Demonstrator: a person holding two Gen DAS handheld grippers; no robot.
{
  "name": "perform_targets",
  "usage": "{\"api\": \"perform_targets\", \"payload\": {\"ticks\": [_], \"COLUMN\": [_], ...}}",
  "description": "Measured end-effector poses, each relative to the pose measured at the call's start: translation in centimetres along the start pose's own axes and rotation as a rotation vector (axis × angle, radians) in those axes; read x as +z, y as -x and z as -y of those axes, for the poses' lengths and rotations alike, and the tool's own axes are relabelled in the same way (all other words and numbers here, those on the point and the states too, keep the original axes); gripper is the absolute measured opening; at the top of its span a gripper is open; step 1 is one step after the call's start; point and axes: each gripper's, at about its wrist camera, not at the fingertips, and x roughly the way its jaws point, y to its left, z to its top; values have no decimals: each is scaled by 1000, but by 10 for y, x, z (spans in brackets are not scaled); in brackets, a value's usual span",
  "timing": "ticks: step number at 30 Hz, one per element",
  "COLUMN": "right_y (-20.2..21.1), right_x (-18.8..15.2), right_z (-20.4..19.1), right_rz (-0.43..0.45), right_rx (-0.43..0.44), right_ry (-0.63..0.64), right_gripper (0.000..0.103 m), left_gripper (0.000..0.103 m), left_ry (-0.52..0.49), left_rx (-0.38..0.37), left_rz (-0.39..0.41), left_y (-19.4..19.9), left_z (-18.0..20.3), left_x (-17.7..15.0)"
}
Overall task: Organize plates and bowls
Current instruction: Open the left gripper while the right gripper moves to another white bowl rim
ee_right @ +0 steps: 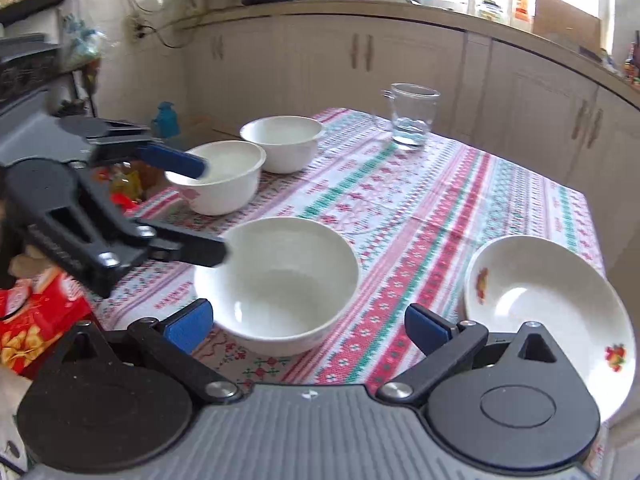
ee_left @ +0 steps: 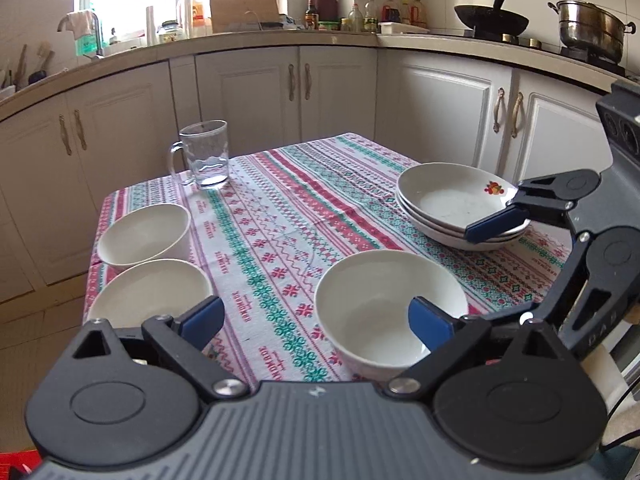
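A worktop draped in a woven cloth [ee_left: 280, 216] striped pink, green and white carries everything. In the left wrist view, a smooth white round bowl [ee_left: 390, 312] sits low centre; two more white bowls [ee_left: 146, 236] crowd the left edge, one just behind the other. A stack of shallow white plates with a fruit print [ee_left: 452, 204] sits at right, and a clear glass handled mug [ee_left: 204, 154] stands upper left of the cloth.

The left gripper [ee_left: 316, 320] has its blue-padded fingers spread wide and grasping nothing, one pad before the near bowl's rim. The right gripper [ee_right: 308, 328] is likewise released and empty, the plates [ee_right: 548, 296] just to its right.

Only the right wrist view shows a red printed box [ee_right: 36, 320] at lower left; only the left view shows the black wok [ee_left: 490, 20] and steel pot [ee_left: 592, 30] on the counter at upper right.
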Motion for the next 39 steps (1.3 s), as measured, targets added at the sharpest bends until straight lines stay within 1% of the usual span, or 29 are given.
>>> {"api": "perform_targets", "payload": {"ticks": [3, 5, 8, 11, 13, 17, 19, 24, 31, 35, 39], "right_y": [0, 0, -1, -1, -5, -24, -31, -48, -77, -95, -112], "right_x": [6, 11, 21, 34, 43, 64, 72, 96, 118, 128, 136], "right_z": [-1, -1, -7, -17, -25, -38, -39, -42, -58, -59, -59], "right_rz": [-17, -20, -24, -21, -21, -63, -47, -43, -53, -59, -69], "right_rx": [-52, -78, -114, -100, -113, -115, -120, -47, -25, 24, 30], "right_ry": [-20, -33, -13, 17, 39, 80, 63, 38, 101, 80, 78], "right_gripper": [103, 103, 103, 103, 103, 103, 103, 103, 103, 103, 103], "left_gripper": [98, 98, 98, 98, 98, 98, 98, 98, 98, 98, 98], "left_ry": [3, 17, 47, 58, 67, 89, 94, 59, 45, 41, 33], "left_rx": [75, 104, 131, 159, 171, 174, 169, 190, 184, 168, 158], "left_rz": [-6, -14, -31, -36, -33, -20, -15, -18, -32, -38, -39], "left_y": [7, 11, 13, 14, 15, 15, 13, 5, -11, -21, -29], "left_z": [-4, -11, -25, -38, -46, -59, -66, -76, -92, -97, -100], "left_x": [-10, -18, -27, -33, -35, -38, -40, -43, -48, -49, -48]}}
